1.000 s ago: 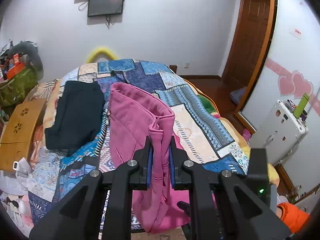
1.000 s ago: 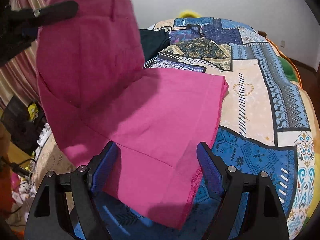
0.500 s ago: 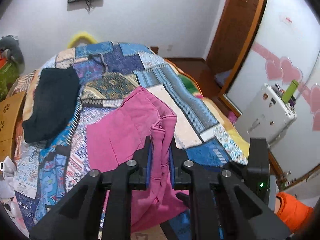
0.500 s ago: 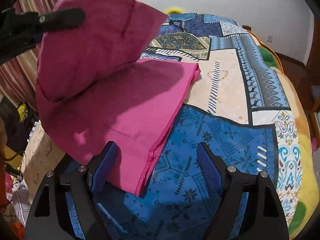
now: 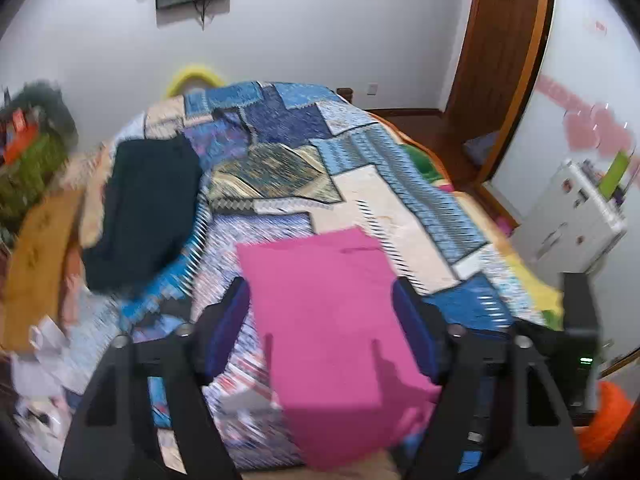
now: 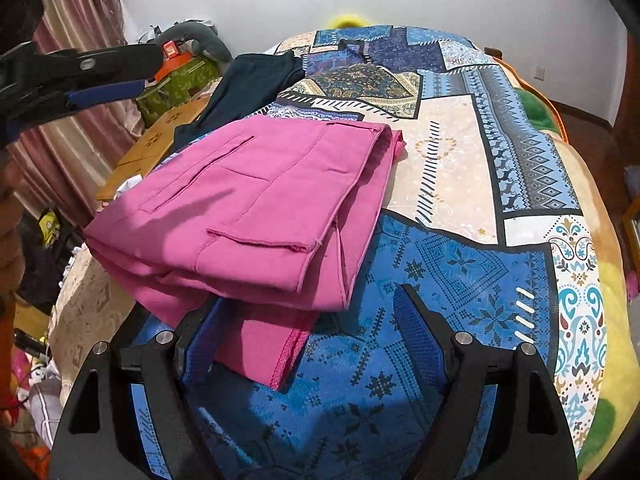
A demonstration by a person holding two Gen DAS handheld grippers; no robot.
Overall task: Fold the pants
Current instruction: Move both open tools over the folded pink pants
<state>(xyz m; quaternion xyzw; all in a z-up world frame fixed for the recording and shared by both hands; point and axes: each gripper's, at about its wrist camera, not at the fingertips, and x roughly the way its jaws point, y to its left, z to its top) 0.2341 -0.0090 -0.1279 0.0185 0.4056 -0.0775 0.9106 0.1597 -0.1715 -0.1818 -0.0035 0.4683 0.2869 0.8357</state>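
Observation:
The pink pants (image 6: pixel 256 208) lie folded in layers on the patchwork bedspread (image 6: pixel 460 184), near the bed's front left corner. In the left wrist view the pants (image 5: pixel 328 320) lie flat below my left gripper (image 5: pixel 320 320), whose jaws are opening wide and press on nothing; that view is blurred by motion. The left gripper's fingers (image 6: pixel 100 72) also show at the upper left of the right wrist view, above and apart from the pants. My right gripper (image 6: pixel 308 340) hangs open over the bedspread just in front of the pants' lower hem, touching nothing.
A dark folded garment (image 5: pixel 144 208) lies on the bed's far left. A wooden stool (image 5: pixel 36 260) and clutter stand left of the bed. A white appliance (image 5: pixel 576 216) and a wooden door (image 5: pixel 504 60) are on the right. A curtain (image 6: pixel 80 120) hangs at the left.
My left gripper carried the pants' upper part forward and down over the lower part, then let go and opened. The pants now lie folded flat. The right gripper stayed open.

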